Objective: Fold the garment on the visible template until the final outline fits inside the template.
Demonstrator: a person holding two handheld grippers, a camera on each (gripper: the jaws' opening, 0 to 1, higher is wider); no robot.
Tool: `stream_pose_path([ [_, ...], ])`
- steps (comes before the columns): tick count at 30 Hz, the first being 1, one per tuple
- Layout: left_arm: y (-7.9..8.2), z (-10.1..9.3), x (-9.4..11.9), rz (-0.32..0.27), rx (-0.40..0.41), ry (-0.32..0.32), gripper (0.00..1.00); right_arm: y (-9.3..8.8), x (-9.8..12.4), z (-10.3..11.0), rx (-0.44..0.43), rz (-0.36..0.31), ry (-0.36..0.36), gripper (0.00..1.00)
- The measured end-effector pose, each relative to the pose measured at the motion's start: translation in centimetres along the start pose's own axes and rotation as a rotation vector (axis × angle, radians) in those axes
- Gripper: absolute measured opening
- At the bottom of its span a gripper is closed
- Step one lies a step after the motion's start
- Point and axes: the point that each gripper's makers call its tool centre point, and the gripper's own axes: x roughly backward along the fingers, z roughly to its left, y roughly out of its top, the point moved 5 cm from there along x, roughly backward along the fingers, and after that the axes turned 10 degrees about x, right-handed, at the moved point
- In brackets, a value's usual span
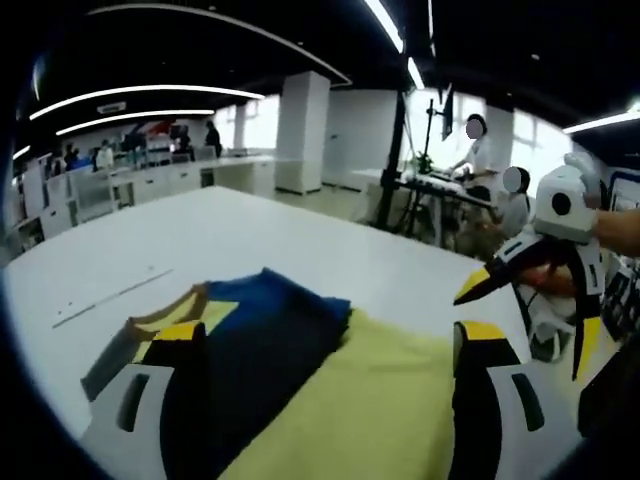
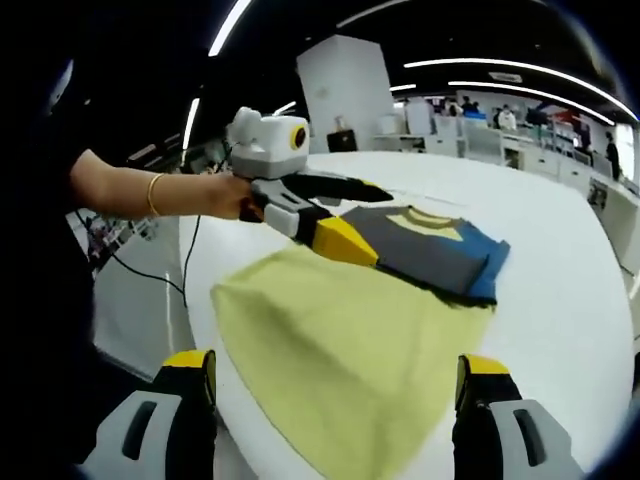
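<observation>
Although partly folded, garment (image 2: 350, 350) lies flat on white table (image 2: 560, 330), between both tools, yellow body spread, blue-and-grey upper part (image 2: 430, 250) doubled over beyond it. Left gripper (image 2: 345, 215): hovers over the folded part, jaws apart, nothing held. Right gripper (image 2: 335, 400): jaws apart, empty, above the yellow hem. Handling, judged: light, limp knit, prone to wrinkle and slide; best pinched at hem corners or side edges. Template: cannot tell.

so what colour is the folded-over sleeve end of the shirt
Blue with a dark grey panel, on a pale yellow garment; the sleeve end shows best in the right gripper view.
</observation>
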Motion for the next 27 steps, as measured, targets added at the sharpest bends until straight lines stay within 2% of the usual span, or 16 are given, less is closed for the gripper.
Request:
stream_pose_path([
  [4, -0.9, 0.0, 1.8, 0.025, -0.016, 0.006, 0.99, 0.4, -0.2, -0.2, 0.036, 0.010, 0.017, 0.99],
  [9, -1.6, -0.5, 3.8, 0.022, -0.005, 0.002, 0.99, 0.6, -0.2, 0.0, 0.075, 0.034, 0.043, 0.99],
  [11, -2.5, -0.6, 4.9, 0.041, -0.016, 0.002, 0.99, 0.5, -0.1, 0.1, 0.088, 0.043, 0.053, 0.99],
  [17, -4.4, -0.7, 7.9, 0.068, -0.014, 0.015, 0.99, 0.1, 0.1, 0.1, 0.107, 0.081, 0.059, 0.97],
  [20, -5.6, -0.7, 9.6, 0.101, -0.039, 0.028, 0.99, 0.0, 0.2, 0.2, 0.116, 0.088, 0.058, 0.97],
  [27, -7.3, -0.9, 12.2, 0.130, -0.033, 0.057, 0.99, -1.2, 0.6, 0.2, 0.152, 0.151, 0.064, 0.95],
])
